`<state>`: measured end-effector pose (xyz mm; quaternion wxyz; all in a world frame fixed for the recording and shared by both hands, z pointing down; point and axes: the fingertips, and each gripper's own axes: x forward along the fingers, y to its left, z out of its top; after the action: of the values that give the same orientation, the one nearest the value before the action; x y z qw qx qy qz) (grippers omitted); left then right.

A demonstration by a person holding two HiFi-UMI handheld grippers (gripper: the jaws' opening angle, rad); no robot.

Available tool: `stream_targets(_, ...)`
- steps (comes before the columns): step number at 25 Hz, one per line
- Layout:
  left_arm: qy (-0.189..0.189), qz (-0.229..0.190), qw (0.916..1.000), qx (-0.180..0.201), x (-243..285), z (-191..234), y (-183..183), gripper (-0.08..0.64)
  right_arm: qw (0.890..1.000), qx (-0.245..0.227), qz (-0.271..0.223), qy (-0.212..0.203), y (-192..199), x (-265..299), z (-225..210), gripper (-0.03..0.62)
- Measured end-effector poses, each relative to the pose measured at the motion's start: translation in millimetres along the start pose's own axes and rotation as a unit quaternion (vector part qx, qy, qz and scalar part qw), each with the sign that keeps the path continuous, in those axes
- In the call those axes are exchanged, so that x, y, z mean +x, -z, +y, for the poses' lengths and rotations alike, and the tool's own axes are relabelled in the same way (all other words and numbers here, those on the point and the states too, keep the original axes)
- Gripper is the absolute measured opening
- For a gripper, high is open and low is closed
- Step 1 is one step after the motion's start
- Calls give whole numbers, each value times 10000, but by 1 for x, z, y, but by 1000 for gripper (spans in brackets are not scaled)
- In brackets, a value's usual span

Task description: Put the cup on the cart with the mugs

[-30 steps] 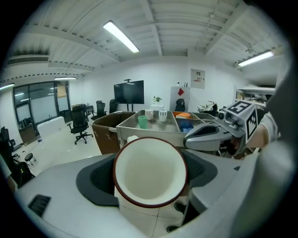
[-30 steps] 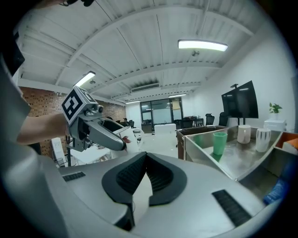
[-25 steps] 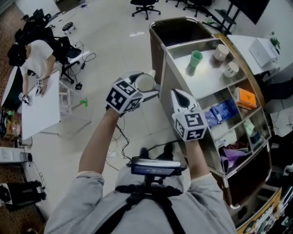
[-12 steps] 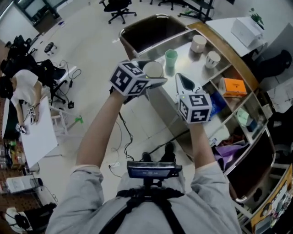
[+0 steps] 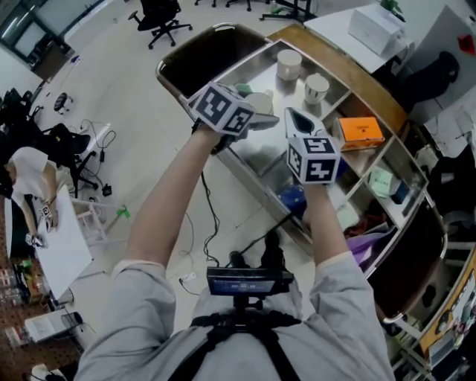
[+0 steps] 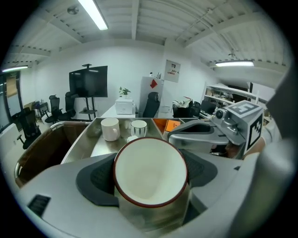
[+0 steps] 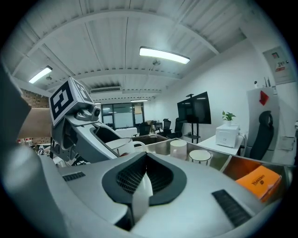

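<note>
My left gripper (image 5: 254,119) is shut on a cream cup (image 6: 150,171) with a dark red rim, its mouth facing the camera. In the head view the cup (image 5: 259,101) hangs over the near part of the cart's steel top shelf (image 5: 256,65). Two white mugs (image 5: 288,64) (image 5: 316,88) stand farther along that shelf; the left gripper view shows them (image 6: 110,128) (image 6: 138,128) just beyond the cup. My right gripper (image 5: 297,119) is shut and holds nothing, just right of the cup. In its own view the cup (image 7: 122,146) is at the left and a mug (image 7: 178,148) ahead.
An orange box (image 5: 360,130) and blue and green packs lie in the cart's lower compartments. The cart's dark bin (image 5: 201,56) is at its far end. Office chairs (image 5: 160,15) stand beyond, and a person sits at a white table (image 5: 56,245) on the left.
Both grippers have swung toward the cart together. The cup, earlier over the floor beside the cart, is now above the top shelf near the mugs. The green cup is now hidden.
</note>
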<state>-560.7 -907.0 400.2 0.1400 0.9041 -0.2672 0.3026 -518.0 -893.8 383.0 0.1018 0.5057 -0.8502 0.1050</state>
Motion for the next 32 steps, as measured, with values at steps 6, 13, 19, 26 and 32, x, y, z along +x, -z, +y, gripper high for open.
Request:
stream_targets(6,76,253,9995,-149,54,13,-8,410,9982,412,38,428,0,5,-39,5)
stream_targets(13,113,436,9987,-243,93,21,-4,410,9952,658,23,722,3,0,-62,5)
stream_targets(19,67,643,9976,-228,115,26,6,410,9952,681,12,696,4,0,-65,5)
stream_targets(26,14,748,9972,-79,133,23,18,410,9943,710,18,797,6,-3,-72,5)
stream_targets(32,-154,635,9979,-27,133,24,17,439,9941,736,36,796,9,-4,-72,5)
